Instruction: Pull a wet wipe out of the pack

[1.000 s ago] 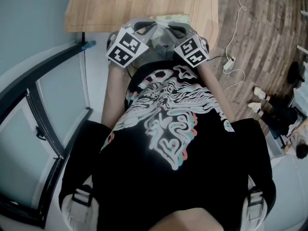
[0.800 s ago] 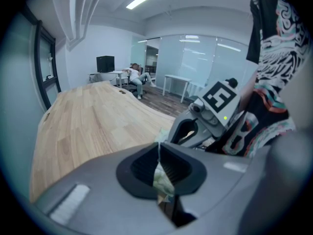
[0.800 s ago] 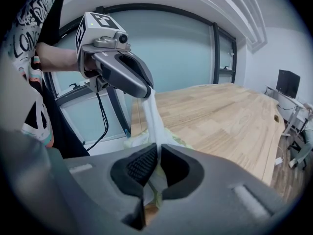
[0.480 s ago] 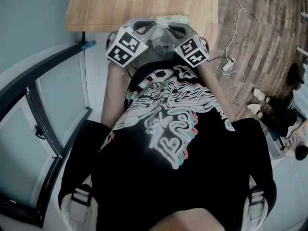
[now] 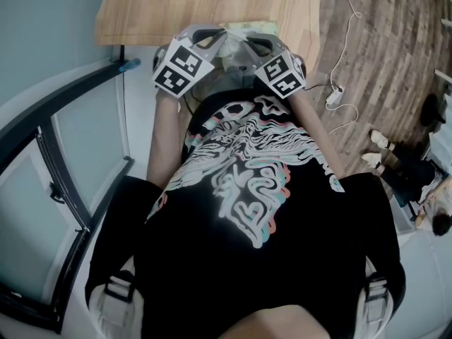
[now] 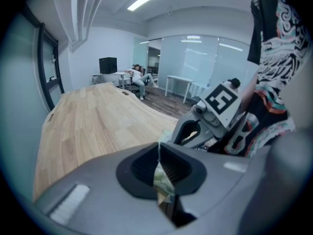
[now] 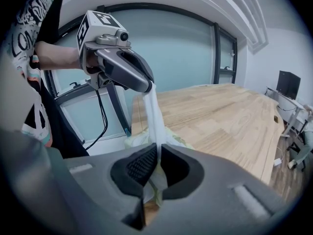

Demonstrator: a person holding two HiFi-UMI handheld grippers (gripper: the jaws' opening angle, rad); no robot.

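Observation:
The wet wipe pack (image 5: 252, 27), pale green, lies at the near edge of the wooden table (image 5: 212, 6), between my two grippers. My left gripper (image 7: 149, 85) is raised above the pack and shut on the top end of a white wet wipe (image 7: 154, 114). The wipe hangs taut from it down to the pack (image 7: 139, 138). My right gripper (image 7: 158, 155) is lower and shut on the pack's edge, with the wipe running into its jaw gap. In the left gripper view the jaws (image 6: 159, 153) pinch pale material (image 6: 161, 177), and the right gripper (image 6: 203, 124) is close by.
The person's black printed shirt (image 5: 247, 189) fills the space just behind the grippers. A black-framed glass partition (image 5: 63, 161) stands to the left. A white cable and plug (image 5: 335, 94) lie on the wood floor at the right. The tabletop stretches away beyond the pack.

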